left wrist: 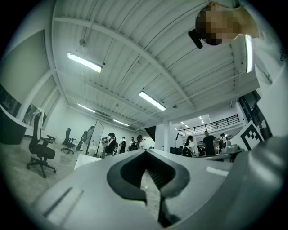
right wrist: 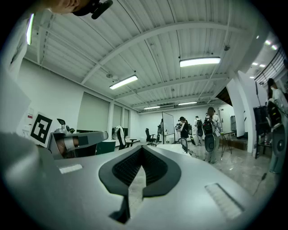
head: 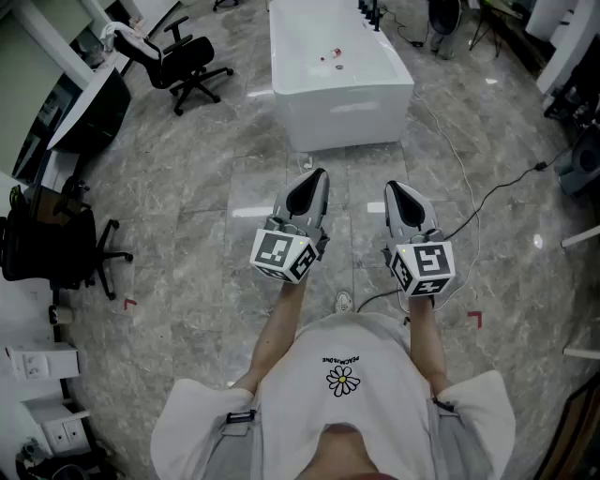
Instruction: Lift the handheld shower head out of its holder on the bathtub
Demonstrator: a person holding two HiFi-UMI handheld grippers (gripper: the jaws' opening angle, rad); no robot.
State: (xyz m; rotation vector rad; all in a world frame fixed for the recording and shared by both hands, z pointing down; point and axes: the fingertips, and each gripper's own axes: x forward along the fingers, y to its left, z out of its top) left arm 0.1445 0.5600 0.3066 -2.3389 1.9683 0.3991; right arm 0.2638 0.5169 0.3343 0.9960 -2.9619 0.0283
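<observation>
A white freestanding bathtub point(head: 347, 117) stands on the marble floor ahead of me, at the top of the head view. Dark fittings point(head: 372, 13) stand on its far right rim; I cannot make out the shower head or its holder among them. My left gripper point(head: 319, 174) and right gripper point(head: 394, 187) are held side by side well short of the tub, both pointing toward it. The jaws of each meet at the tips, with nothing between them. In the gripper views, the left gripper point(left wrist: 145, 152) and right gripper point(right wrist: 141, 147) look along the floor into the room.
A black office chair point(head: 183, 61) stands left of the tub and another point(head: 56, 248) at the left edge beside a desk point(head: 89, 103). A cable point(head: 487, 197) runs across the floor on the right. Small items point(head: 330, 58) lie inside the tub. Several people point(left wrist: 110, 143) stand far off.
</observation>
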